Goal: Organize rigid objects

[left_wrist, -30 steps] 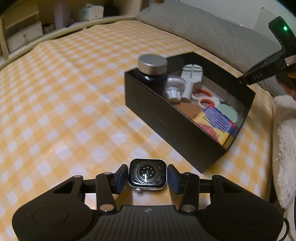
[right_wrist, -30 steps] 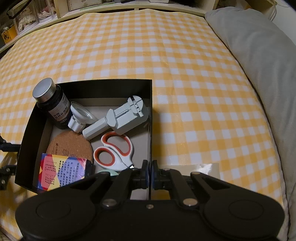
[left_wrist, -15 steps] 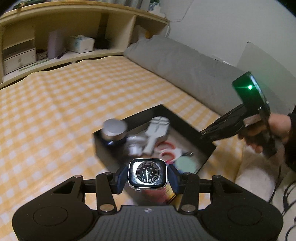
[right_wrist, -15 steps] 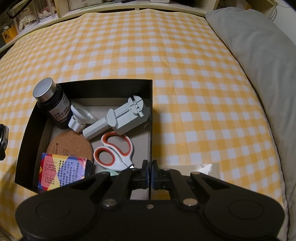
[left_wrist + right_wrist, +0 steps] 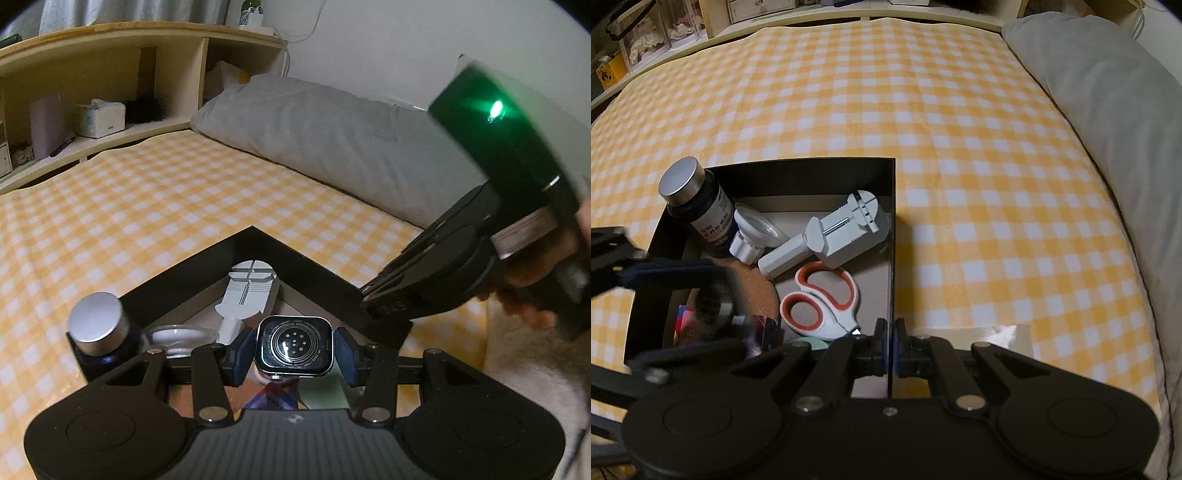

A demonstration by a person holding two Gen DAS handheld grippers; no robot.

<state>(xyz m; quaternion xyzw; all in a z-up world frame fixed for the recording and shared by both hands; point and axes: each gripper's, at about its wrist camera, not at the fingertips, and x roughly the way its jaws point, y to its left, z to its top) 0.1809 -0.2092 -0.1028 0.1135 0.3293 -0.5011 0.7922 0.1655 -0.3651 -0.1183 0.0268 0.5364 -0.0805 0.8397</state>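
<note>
My left gripper (image 5: 294, 356) is shut on a strapless smartwatch body (image 5: 294, 349), back side facing the camera, held above the near end of the black box (image 5: 255, 238). In the right wrist view the left gripper (image 5: 713, 314) is blurred over the box's left side. My right gripper (image 5: 889, 349) is shut on the right wall of the black box (image 5: 891, 221). Inside lie a dark bottle with a silver cap (image 5: 696, 205), a small magnifier (image 5: 753, 232), a grey watch-link tool (image 5: 834, 234), red-handled scissors (image 5: 820, 299), a cork coaster and a colourful card box.
The box sits on a yellow checked cloth (image 5: 923, 110). A grey pillow (image 5: 1108, 129) runs along the right. Wooden shelves (image 5: 110, 74) with a tissue box stand at the back. A white fluffy fabric (image 5: 524, 362) lies at the right.
My left gripper has lifted the smartwatch off the cloth and carried it over the box. My right gripper has stayed shut on the box wall.
</note>
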